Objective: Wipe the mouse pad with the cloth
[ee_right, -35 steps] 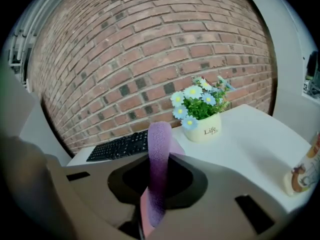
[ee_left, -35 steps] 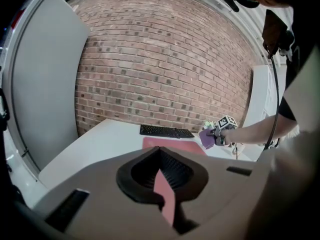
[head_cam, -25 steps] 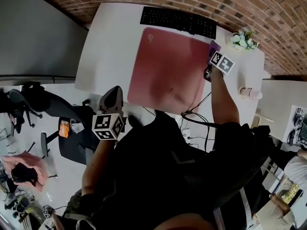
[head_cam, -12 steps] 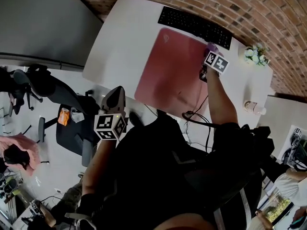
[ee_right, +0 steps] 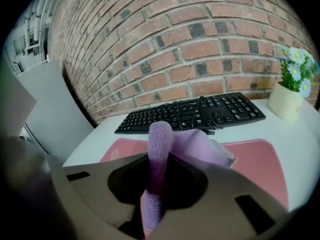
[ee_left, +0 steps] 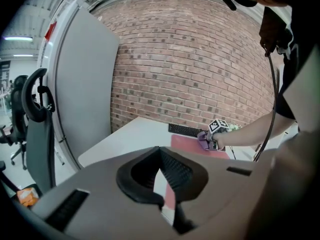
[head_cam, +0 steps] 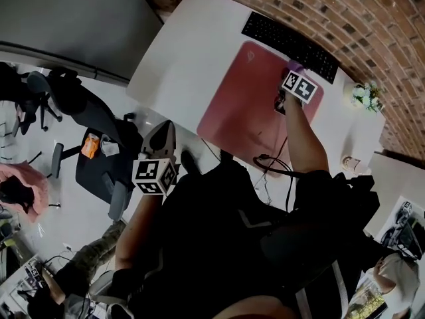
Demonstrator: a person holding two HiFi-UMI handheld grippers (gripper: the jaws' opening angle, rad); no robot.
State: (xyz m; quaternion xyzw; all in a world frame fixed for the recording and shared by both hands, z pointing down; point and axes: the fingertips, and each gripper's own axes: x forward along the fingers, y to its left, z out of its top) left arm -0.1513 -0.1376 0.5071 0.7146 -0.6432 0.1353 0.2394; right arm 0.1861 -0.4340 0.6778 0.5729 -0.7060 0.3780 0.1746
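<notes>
The pink mouse pad (head_cam: 242, 108) lies on the white desk (head_cam: 192, 52), in front of the keyboard. My right gripper (head_cam: 290, 72) is over the pad's far right part, shut on the purple cloth (head_cam: 296, 66). In the right gripper view the cloth (ee_right: 159, 144) stands folded between the jaws of that gripper (ee_right: 160, 156) and spills onto the pad (ee_right: 260, 161). My left gripper (head_cam: 159, 130) hangs off the desk's near edge, shut and holding nothing. The left gripper view looks along the left gripper (ee_left: 161, 159) at the pad (ee_left: 190, 145) and the cloth (ee_left: 203, 138).
A black keyboard (head_cam: 289, 37) runs along the brick wall, also in the right gripper view as the keyboard (ee_right: 195, 113). A flower pot (head_cam: 366, 93) and a cup (head_cam: 350, 163) stand at the desk's right. A cable (head_cam: 269, 159) hangs off the near edge. Office chairs (head_cam: 99, 171) stand left.
The right gripper with the cloth has slid from the pad's far right corner a little inward onto the pad. The left gripper has kept its place. The head view has swung.
</notes>
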